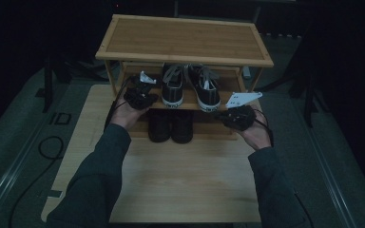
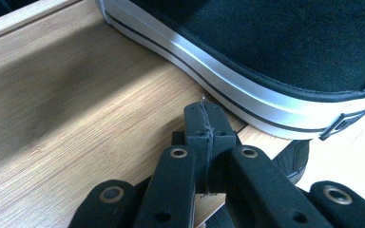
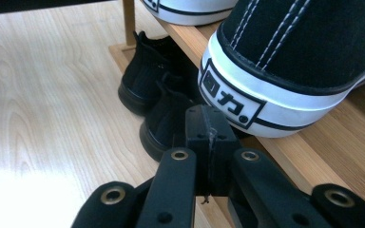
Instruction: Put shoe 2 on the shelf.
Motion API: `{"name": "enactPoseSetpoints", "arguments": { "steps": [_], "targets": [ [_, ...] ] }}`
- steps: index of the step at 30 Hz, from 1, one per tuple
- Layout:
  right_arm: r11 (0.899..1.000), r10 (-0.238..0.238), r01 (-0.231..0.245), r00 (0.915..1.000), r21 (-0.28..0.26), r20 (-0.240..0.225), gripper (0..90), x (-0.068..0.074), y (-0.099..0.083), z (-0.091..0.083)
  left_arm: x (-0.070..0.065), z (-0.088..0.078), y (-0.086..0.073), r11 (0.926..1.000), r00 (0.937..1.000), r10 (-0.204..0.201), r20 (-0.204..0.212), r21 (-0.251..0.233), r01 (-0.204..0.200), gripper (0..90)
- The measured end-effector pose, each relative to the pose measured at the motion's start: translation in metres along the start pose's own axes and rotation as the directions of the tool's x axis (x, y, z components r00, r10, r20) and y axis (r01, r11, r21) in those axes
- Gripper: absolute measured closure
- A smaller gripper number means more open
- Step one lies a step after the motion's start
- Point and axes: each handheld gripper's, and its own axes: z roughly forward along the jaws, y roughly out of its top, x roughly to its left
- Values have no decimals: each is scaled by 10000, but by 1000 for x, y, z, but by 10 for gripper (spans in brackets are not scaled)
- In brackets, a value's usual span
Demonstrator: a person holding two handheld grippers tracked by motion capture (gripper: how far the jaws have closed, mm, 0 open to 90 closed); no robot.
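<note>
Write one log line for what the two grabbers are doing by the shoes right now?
left gripper: shut, empty, beside left sneaker | right gripper: shut, empty, near right sneaker heel | black boots: below the middle shelf

A pair of black canvas sneakers (image 1: 190,85) with white rubber soles stands upright, side by side, heels outward, on the shelf between the left gripper (image 1: 140,97) and the right gripper (image 1: 237,116).

left tongs (image 1: 141,91) closed, right tongs (image 1: 229,115) closed

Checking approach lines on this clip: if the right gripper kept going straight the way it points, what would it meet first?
Most likely the heel of the right sneaker on the rack's middle shelf. The shut right gripper points at its white rubber band, though depth is unclear.
</note>
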Motion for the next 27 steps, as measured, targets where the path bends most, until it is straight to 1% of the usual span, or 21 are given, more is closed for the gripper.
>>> {"name": "enactPoseSetpoints", "arguments": {
  "steps": [5,8,10,12,15,18,20,23,27],
  "targets": [
    [10000,34,-34,10000,-17,26,900,2,-1,2,1,0,0,10000,10000,-23,38,-44,23,900],
    [9999,84,-85,9999,-55,-94,900,4,-2,7,0,0,0,10000,10000,3,11,-18,-3,900],
    [10000,-63,63,9996,-13,-287,900,8,2,15,0,0,0,10000,10000,-4,18,-35,4,900],
    [9999,-85,83,9994,-60,-326,900,9,4,17,0,0,0,10000,10000,0,19,-37,0,900],
    [9998,-130,124,9991,-156,-409,900,10,13,20,1,0,-1,10000,10000,-4,34,-52,4,900],
    [9995,-317,315,9984,-41,-477,900,14,20,27,1,0,-1,10000,10000,-10,40,-67,10,900],
    [9994,-331,329,9985,-51,-437,900,14,22,30,0,0,-1,10000,10000,-8,23,-71,8,900],
    [9995,-292,287,9984,-100,-491,900,14,22,31,1,0,-1,10000,10000,-10,49,-71,10,900],
    [9996,-269,267,9987,-47,-425,900,13,22,32,0,0,0,10000,10000,18,31,-38,-18,900]
  ]
}}
